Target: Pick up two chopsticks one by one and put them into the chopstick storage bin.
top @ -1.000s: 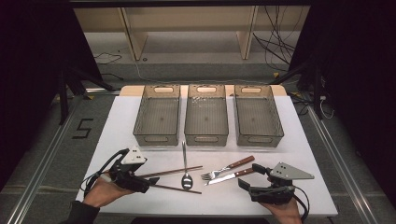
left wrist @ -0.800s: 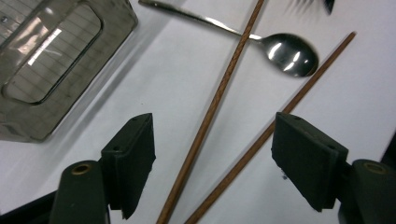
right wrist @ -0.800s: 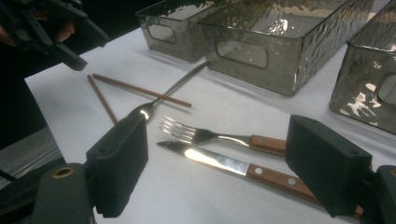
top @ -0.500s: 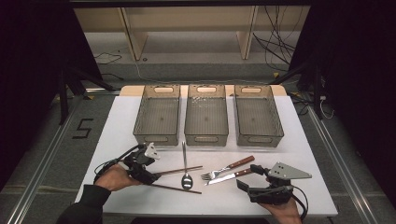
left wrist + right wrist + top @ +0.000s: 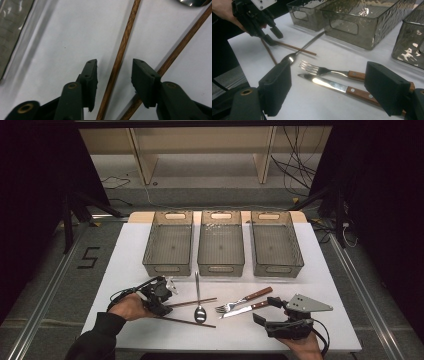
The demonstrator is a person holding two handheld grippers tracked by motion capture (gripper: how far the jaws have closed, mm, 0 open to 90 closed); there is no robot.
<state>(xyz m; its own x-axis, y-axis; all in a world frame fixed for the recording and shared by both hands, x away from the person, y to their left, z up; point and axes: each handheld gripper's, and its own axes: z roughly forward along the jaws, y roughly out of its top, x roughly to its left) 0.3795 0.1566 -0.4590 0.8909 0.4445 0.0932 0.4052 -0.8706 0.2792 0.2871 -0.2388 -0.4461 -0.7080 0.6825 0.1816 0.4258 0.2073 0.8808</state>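
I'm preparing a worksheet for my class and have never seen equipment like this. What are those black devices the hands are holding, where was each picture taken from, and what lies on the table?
A person sits at a white table and holds a hand-held two-jaw gripper in each hand; there is no robot arm. The high view looks down from above. The other two views come from cameras riding on each gripper, looking along its black jaws.

On the table stand three grey bins in a row. In front of them lie two wooden chopsticks, a spoon, a fork and a knife, the last two with wooden handles.

The left gripper is down over the chopsticks. Its jaws have just been closing, with one chopstick between them, but the pads do not touch it yet. The right gripper rests open near the knife, holding nothing.
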